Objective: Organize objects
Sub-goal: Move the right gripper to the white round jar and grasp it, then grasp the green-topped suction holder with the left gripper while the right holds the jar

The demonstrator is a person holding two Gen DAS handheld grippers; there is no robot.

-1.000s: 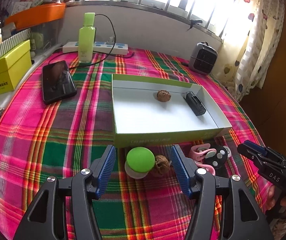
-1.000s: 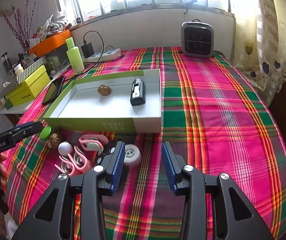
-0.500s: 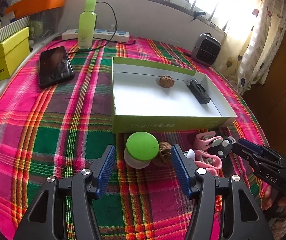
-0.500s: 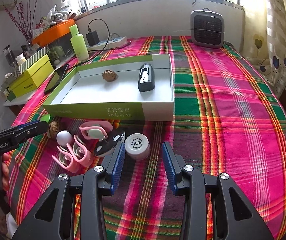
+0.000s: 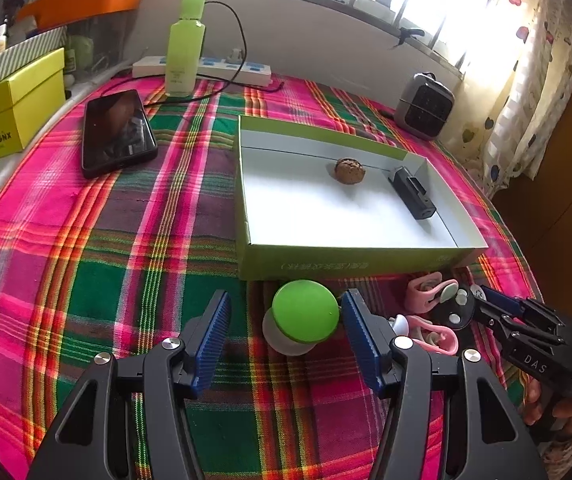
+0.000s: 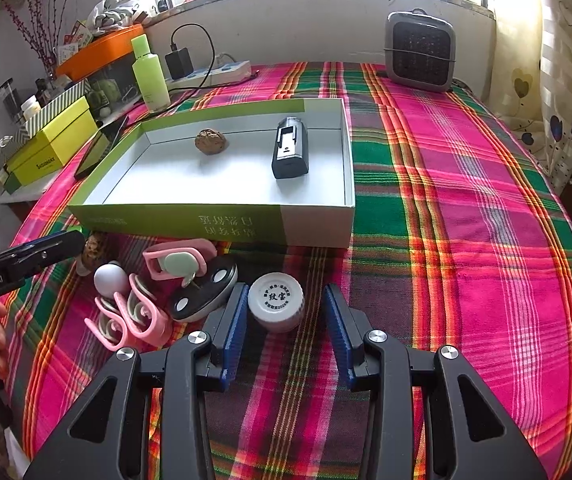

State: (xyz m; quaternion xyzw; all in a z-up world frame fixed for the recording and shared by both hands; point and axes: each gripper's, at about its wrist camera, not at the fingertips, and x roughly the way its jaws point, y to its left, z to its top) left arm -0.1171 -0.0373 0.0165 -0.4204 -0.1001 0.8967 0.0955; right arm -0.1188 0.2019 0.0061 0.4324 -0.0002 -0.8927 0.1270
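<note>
My left claw is gaping around one green-capped jar; my right claw is spread around one white jar. Two walnuts are showing: one in the green box beside one black device, one before it. A plaid cloth is covering the desk under a bright window.

Black claw arms, ribbed blue pads, silver screws.
</note>
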